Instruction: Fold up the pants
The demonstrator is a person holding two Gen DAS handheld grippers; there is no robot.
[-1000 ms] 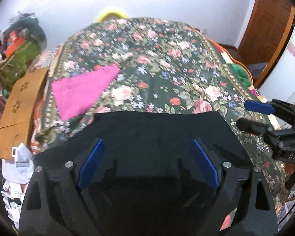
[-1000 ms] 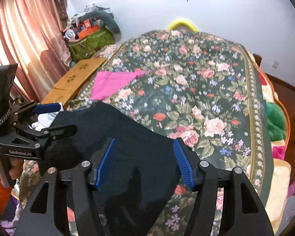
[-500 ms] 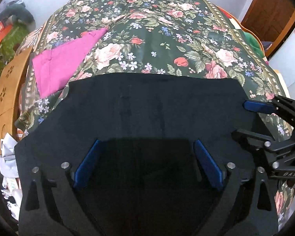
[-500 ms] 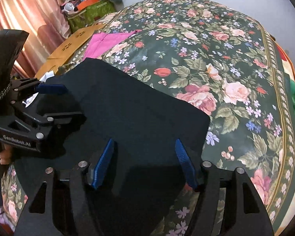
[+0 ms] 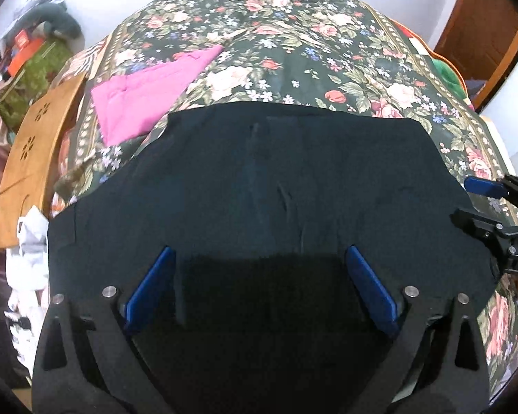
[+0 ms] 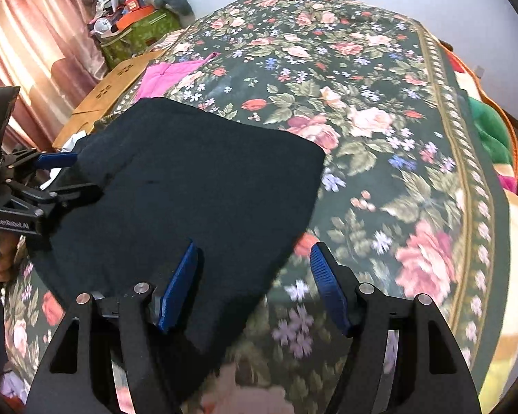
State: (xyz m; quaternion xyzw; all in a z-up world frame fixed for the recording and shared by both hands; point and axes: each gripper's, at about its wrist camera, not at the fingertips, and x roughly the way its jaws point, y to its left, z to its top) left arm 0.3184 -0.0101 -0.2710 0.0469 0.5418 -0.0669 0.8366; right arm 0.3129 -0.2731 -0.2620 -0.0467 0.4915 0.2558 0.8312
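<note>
**A:** Status entry: your black pants lie spread on the floral bedspread at the bed's near edge, as a broad dark panel, mostly flat with a few shallow creases near the middle. How many layers it holds, I cannot tell.

**B:** And your tongs?

**A:** Left tongs are opening, nearly at full spread, blue pads standing over dark cloth and pressing nothing. Right tongs stand at a middling gap, the pants' right edge under the space between the pads, no pinch visible.

**B:** Progress?

**A:** Judged early to middle. You hold nothing, the panel is still wide, and at least one more fold looks due before it is compact. A folded pink garment lies beyond the pants on the left.
</note>
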